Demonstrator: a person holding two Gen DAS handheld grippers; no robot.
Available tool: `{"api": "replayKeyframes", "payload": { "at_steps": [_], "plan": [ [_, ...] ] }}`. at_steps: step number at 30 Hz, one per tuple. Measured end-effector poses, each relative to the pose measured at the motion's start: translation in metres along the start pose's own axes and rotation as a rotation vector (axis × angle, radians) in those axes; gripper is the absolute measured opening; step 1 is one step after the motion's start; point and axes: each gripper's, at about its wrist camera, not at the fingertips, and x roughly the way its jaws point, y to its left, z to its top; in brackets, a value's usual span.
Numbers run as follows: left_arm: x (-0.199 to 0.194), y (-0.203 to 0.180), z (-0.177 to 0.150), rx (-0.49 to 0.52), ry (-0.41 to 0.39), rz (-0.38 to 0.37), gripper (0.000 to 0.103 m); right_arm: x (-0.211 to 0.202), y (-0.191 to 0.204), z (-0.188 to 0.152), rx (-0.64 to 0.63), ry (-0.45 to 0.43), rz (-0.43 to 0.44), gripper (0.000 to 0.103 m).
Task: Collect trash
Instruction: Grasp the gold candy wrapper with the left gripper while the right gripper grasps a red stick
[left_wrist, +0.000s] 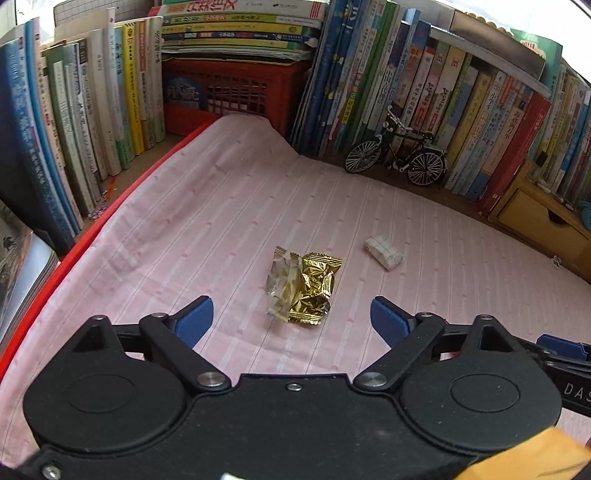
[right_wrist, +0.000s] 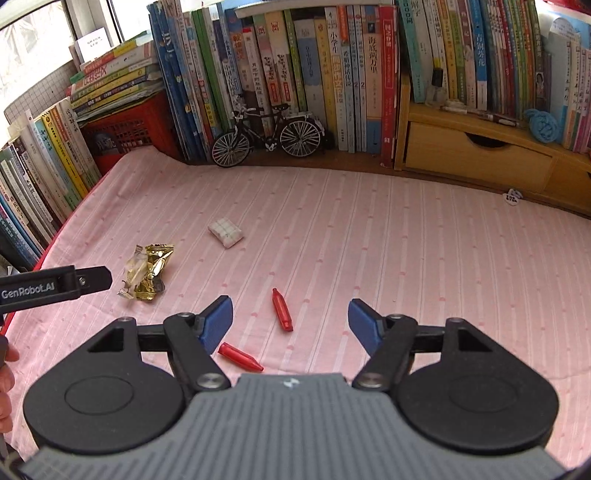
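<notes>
A crumpled gold foil wrapper (left_wrist: 301, 286) lies on the pink striped cloth (left_wrist: 221, 206), just ahead of my left gripper (left_wrist: 291, 319), which is open with nothing between its blue pads. A small white folded packet (left_wrist: 383, 252) rests to the wrapper's right. In the right wrist view the wrapper (right_wrist: 147, 273) and packet (right_wrist: 225, 232) lie to the left. Two red capsule-shaped pieces (right_wrist: 282, 309) (right_wrist: 239, 356) lie between and just ahead of the open fingers of my right gripper (right_wrist: 291, 320). The left gripper's side (right_wrist: 55, 286) shows at the left edge.
Rows of upright books (right_wrist: 314, 74) wall the back and left. A red crate (left_wrist: 236, 96) under stacked books stands at the back corner. A model bicycle (right_wrist: 267, 134) leans against the books. A wooden drawer unit (right_wrist: 480, 155) sits at the back right. A hand (right_wrist: 5, 384) shows at the left edge.
</notes>
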Motion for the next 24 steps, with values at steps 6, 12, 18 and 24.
{"api": "replayKeyframes", "payload": {
  "at_steps": [6, 12, 18, 24],
  "plan": [
    [0.026, -0.014, 0.004, 0.037, 0.016, -0.093, 0.063, 0.03, -0.013, 0.002, 0.045, 0.066, 0.015, 0.07],
    [0.06, -0.02, 0.007, 0.035, 0.047, -0.065, 0.054, 0.053, -0.009, 0.005, 0.017, 0.096, 0.025, 0.064],
    [0.089, -0.023, 0.007, 0.032, 0.095, -0.059, 0.046, 0.073, 0.002, 0.002, -0.017, 0.142, 0.03, 0.057],
    [0.102, -0.024, 0.004, 0.019, 0.128, -0.04, 0.036, 0.081, 0.008, 0.0, -0.051, 0.152, 0.016, 0.034]
  ]
}}
